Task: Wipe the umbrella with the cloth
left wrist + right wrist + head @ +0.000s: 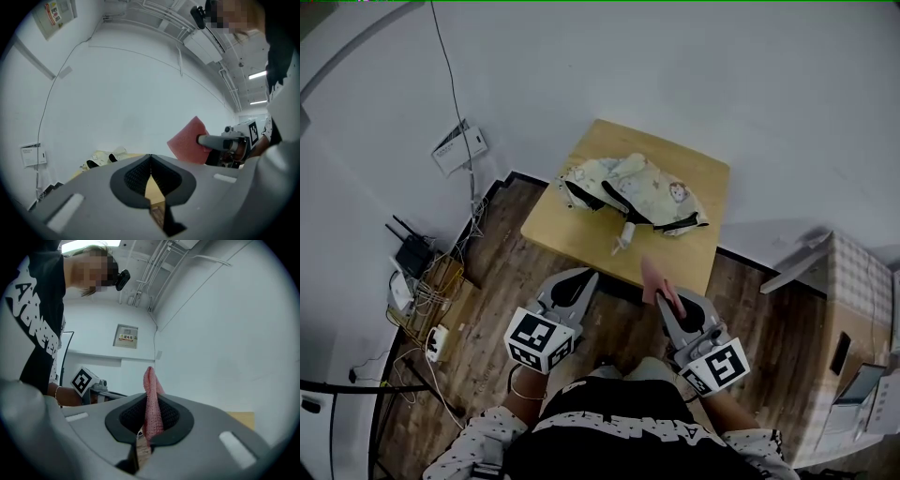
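A folded pale patterned umbrella (633,192) with black straps lies across a small wooden table (689,258); its edge shows far off as the umbrella (103,158) in the left gripper view. My right gripper (667,298) is shut on a pink cloth (654,279), which stands up between its jaws as the cloth (151,406) and hangs just short of the table's near edge. The left gripper (581,281) hovers over the floor left of the cloth, jaws together with nothing in them. From the left gripper view the pink cloth (190,140) sticks out of the right gripper (208,141).
The table stands against a white wall. At the left on the wooden floor sit a router (414,251), a wire basket of cables (431,295) and a power strip (438,342). A cardboard box and checked cabinet (853,309) stand at the right.
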`<state>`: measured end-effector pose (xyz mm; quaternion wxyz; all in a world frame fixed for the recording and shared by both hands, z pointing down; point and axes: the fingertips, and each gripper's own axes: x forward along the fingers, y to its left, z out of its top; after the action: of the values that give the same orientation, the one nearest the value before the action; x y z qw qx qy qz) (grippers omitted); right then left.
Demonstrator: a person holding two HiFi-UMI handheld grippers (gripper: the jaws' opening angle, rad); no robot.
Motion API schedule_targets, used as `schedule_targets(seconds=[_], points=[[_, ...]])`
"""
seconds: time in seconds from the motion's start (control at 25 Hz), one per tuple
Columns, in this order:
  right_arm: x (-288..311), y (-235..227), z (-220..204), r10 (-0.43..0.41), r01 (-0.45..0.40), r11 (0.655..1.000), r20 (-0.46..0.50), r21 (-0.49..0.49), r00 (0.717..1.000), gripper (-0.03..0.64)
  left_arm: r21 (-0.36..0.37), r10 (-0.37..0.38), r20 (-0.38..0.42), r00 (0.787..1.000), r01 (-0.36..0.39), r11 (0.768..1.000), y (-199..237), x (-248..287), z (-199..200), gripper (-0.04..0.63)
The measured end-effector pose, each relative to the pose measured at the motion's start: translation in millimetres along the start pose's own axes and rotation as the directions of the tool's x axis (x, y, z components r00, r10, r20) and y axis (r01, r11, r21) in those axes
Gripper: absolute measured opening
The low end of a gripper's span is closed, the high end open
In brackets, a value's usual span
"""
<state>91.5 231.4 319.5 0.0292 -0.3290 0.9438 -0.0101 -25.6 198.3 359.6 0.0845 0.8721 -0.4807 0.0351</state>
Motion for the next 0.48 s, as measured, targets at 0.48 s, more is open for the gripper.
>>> schedule_targets(seconds=[0.48], points=[[62.1,-43.1,-3.7,0.003,-0.004,0.999,0.013,0.049,1.0,0.032,-0.023,0.074,-0.017,0.997,-0.075,0.997,54.9,8.7,-2.5,0.002]])
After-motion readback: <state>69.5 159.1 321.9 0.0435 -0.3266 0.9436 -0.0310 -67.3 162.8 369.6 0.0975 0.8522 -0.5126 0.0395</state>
